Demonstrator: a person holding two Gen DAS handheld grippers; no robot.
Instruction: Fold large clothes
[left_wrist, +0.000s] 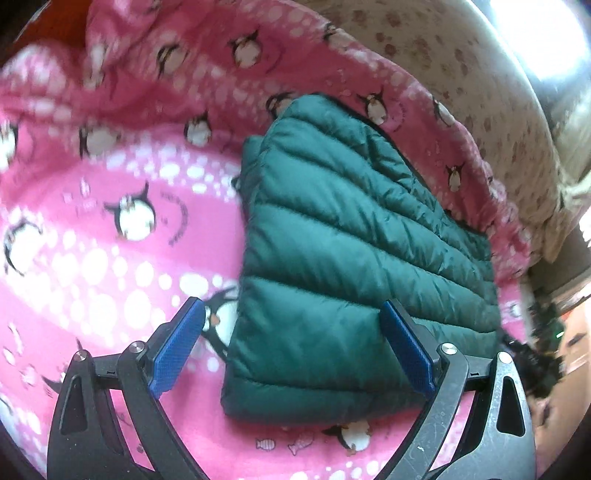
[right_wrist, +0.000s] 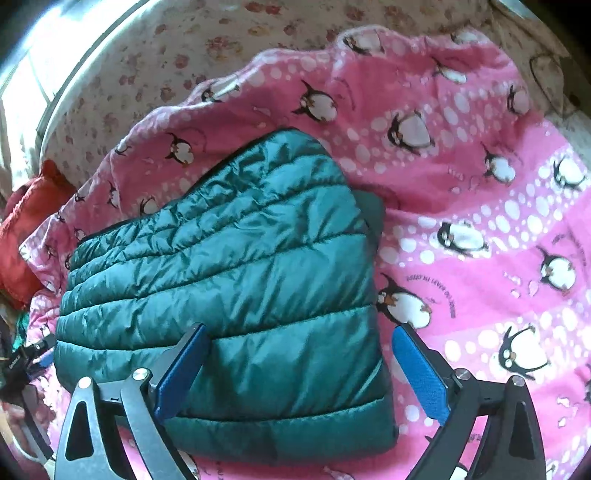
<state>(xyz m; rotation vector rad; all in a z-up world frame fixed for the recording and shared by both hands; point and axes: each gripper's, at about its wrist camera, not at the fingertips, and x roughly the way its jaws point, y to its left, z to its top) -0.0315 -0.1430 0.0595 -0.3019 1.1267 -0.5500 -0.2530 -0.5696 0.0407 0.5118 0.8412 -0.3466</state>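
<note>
A dark green quilted puffer jacket (left_wrist: 343, 258) (right_wrist: 236, 266) lies folded into a compact rectangle on a pink penguin-print blanket (left_wrist: 103, 229) (right_wrist: 480, 206). My left gripper (left_wrist: 291, 321) hovers over the jacket's near left corner with its blue pads wide apart; one pad stands over the blanket, the other over the jacket. My right gripper (right_wrist: 299, 347) stands over the jacket's near right corner, also spread wide, with nothing pinched between its pads. In the right wrist view the other gripper (right_wrist: 22, 362) shows dimly at the far left edge.
Beyond the blanket lies a beige floral bedsheet (right_wrist: 155, 55) (left_wrist: 491, 92). A red-orange garment (right_wrist: 26, 236) sits at the blanket's left end in the right wrist view. A bright window area (left_wrist: 546, 33) lies past the bed edge.
</note>
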